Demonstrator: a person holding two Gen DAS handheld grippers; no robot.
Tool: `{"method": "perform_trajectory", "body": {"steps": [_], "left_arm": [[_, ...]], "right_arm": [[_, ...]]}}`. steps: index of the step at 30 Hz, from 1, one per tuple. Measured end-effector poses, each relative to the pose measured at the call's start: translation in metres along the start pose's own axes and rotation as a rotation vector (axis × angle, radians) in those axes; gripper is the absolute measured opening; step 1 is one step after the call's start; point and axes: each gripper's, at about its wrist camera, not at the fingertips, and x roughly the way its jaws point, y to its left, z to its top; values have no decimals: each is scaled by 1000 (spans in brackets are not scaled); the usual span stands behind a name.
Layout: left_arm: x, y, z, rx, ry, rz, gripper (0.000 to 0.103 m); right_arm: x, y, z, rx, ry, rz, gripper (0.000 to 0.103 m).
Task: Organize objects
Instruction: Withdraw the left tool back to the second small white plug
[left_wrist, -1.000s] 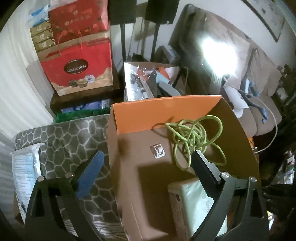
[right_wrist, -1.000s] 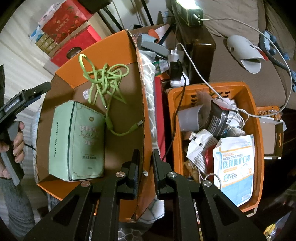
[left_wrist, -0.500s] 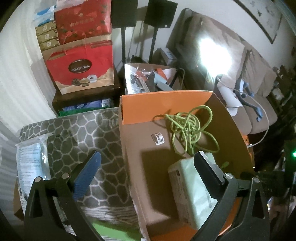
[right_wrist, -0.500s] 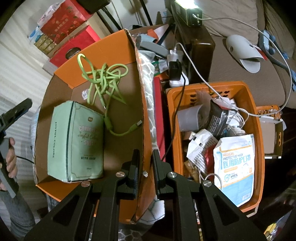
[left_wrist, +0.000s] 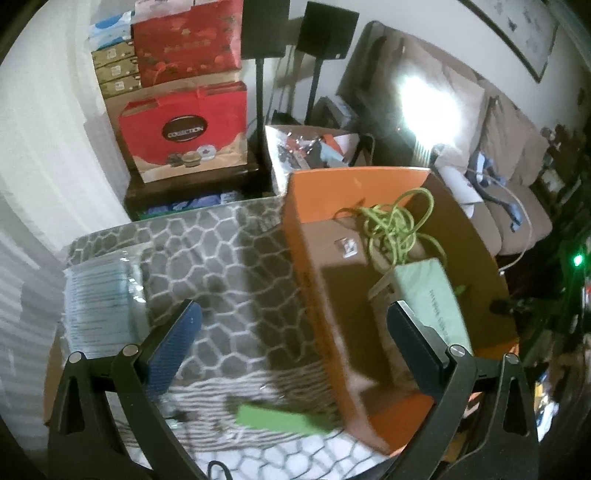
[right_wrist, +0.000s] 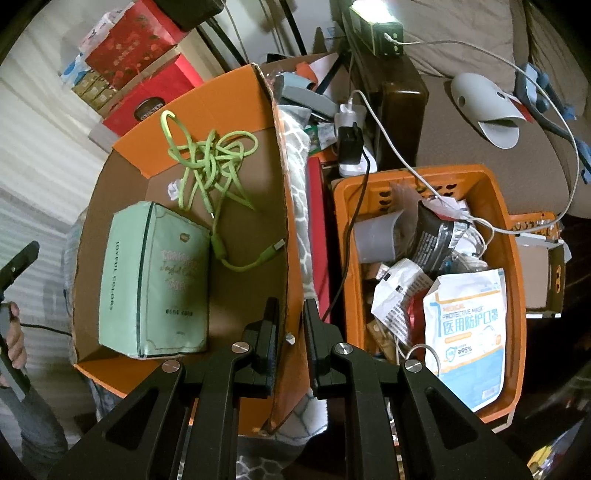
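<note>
An orange cardboard box (right_wrist: 284, 206) (left_wrist: 306, 273) holds a pale green tissue pack (right_wrist: 155, 280) (left_wrist: 432, 295) and a tangled green cable (right_wrist: 210, 158) (left_wrist: 395, 229). My right gripper (right_wrist: 290, 321) is shut on the box's right wall, one finger inside, one outside. My left gripper (left_wrist: 291, 332) is open and empty, above the patterned grey cloth (left_wrist: 221, 266) left of the box. A green flat object (left_wrist: 280, 419) lies on the cloth near the box's front corner. A clear packet of masks (left_wrist: 99, 302) lies at the cloth's left.
An orange plastic basket (right_wrist: 513, 295) full of packets, including a mask pack (right_wrist: 465, 332), stands right of the box. Red gift bags (left_wrist: 184, 136) stand behind on a dark shelf. A sofa (left_wrist: 517, 177) with cables lies to the right. A power strip (right_wrist: 351, 147) sits behind the basket.
My left gripper has drawn back and to the left, from over the box to over the cloth, still open. The right gripper stays clamped on the box wall.
</note>
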Motion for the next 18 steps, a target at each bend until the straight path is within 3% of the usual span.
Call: {"method": "perform_trajectory", "body": {"steps": [18], "left_arm": [[-10, 82, -43, -54, 43, 43, 100]], "right_arm": [[-8, 3, -3, -14, -24, 5, 10]]}}
